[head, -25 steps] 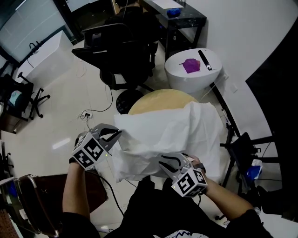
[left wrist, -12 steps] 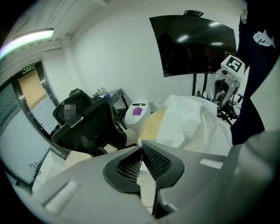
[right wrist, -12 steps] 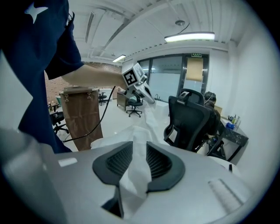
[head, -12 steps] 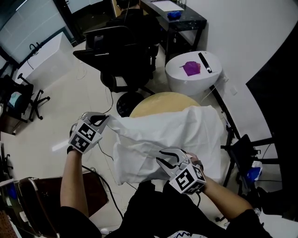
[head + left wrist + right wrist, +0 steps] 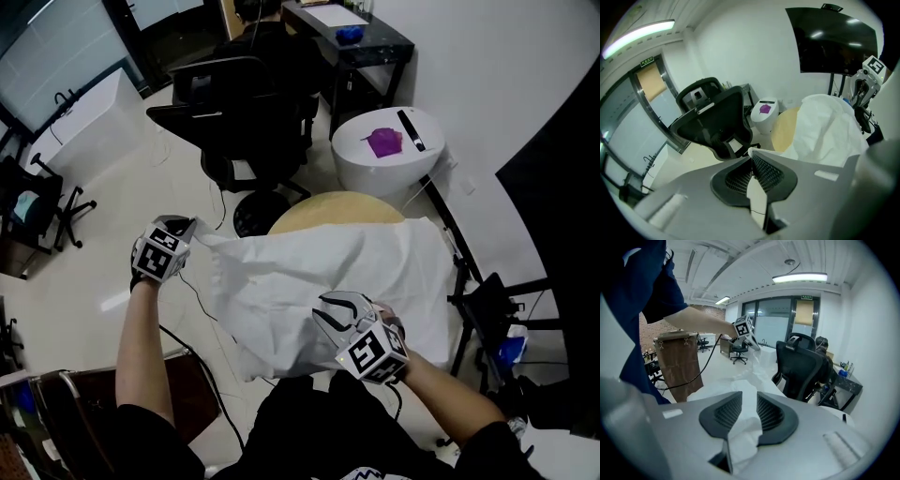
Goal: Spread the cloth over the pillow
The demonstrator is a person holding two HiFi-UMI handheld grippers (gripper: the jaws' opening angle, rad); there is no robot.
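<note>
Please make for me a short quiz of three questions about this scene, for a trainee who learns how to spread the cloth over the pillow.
1. True or false: the left tongs and the right tongs are both shut on the white cloth.
2. What lies on the white round stand? A) a purple thing and a black stick; B) a red cup; C) an open book.
3. Fill in: in the head view, beyond the tan round table, stands a black office ____.

Key: 1 true; 2 A; 3 chair.
</note>
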